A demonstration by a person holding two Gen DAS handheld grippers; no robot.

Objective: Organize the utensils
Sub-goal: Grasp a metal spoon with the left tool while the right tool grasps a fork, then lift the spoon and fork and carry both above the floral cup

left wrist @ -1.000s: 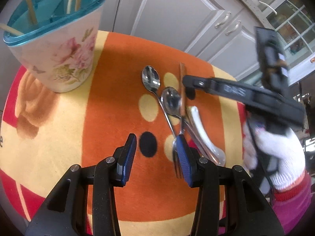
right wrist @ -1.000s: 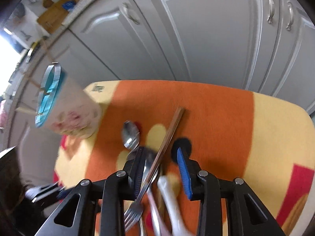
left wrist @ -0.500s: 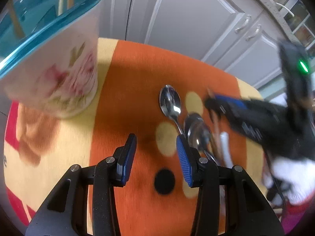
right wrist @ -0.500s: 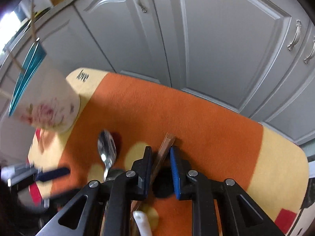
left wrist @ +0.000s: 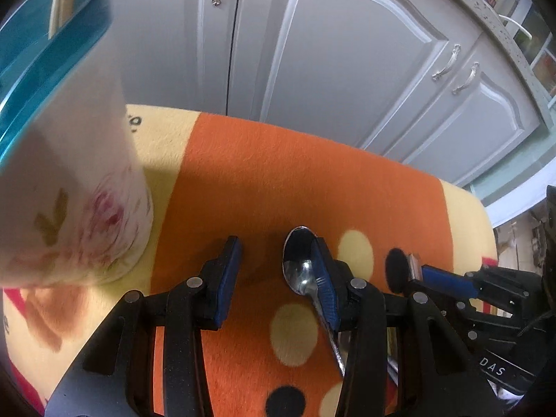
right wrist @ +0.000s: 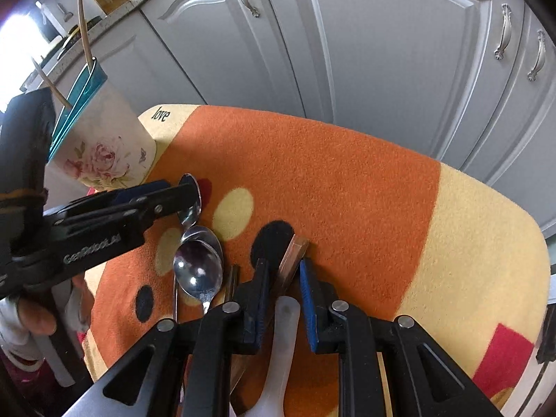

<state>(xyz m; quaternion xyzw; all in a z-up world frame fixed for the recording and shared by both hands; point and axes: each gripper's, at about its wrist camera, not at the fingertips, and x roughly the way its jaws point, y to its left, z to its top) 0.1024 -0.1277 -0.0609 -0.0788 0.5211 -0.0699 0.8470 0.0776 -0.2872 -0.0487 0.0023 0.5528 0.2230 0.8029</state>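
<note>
A floral holder cup (left wrist: 69, 187) with a teal rim stands at the left of the orange cloth (left wrist: 278, 180); it also shows in the right wrist view (right wrist: 100, 153) with sticks in it. My left gripper (left wrist: 274, 274) is open, low over the cloth, its right finger over the bowl of a steel spoon (left wrist: 299, 267). My right gripper (right wrist: 283, 279) is partly closed around the tip of a brown wooden handle (right wrist: 293, 257), above a white ceramic spoon (right wrist: 281, 340). Two steel spoons (right wrist: 199, 271) lie left of it.
Grey cabinet doors (right wrist: 382, 52) stand behind the round table. The cloth edge (right wrist: 486, 243) drops off at the right. The left gripper's body (right wrist: 93, 229) crosses the left of the right wrist view.
My left gripper has moved forward and down toward the far spoon, closer to the cup. My right gripper has narrowed its jaws around the wooden handle's tip.
</note>
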